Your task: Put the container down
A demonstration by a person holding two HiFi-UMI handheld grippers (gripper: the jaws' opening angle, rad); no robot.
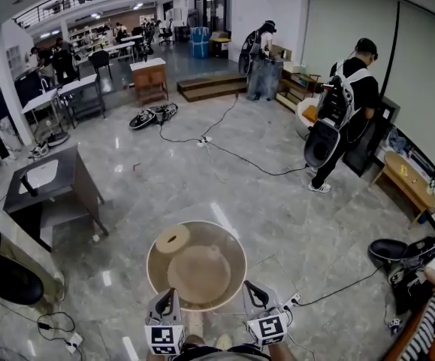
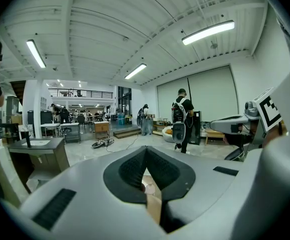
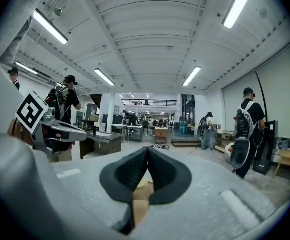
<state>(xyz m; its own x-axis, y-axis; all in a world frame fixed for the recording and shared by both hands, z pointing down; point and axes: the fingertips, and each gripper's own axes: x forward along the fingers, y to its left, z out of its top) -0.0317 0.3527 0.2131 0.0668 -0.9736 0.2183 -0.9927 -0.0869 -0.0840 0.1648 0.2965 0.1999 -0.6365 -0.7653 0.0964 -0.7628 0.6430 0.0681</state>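
A round tan container [image 1: 215, 235] hangs above the floor in the head view, with a small disc [image 1: 173, 239] and a domed piece [image 1: 199, 271] inside it. My left gripper [image 1: 166, 296] is shut on its near rim at the left. My right gripper [image 1: 254, 291] is shut on the near rim at the right. In the left gripper view the black pads [image 2: 128, 170] of the left gripper [image 2: 146, 154] meet over a tan strip of the container's rim [image 2: 154, 207]. The right gripper view shows the right gripper [image 3: 147, 155] with the same tan rim [image 3: 140, 205] pinched between its pads [image 3: 164, 176].
Grey tiled floor [image 1: 292, 209] lies below the container. A dark table [image 1: 48, 183] stands to the left, and a black cable [image 1: 232, 153] crosses the floor ahead. A person with a backpack [image 1: 348, 104] stands at the right near a low wooden table [image 1: 409, 177]. A power strip [image 1: 291, 301] lies by my right gripper.
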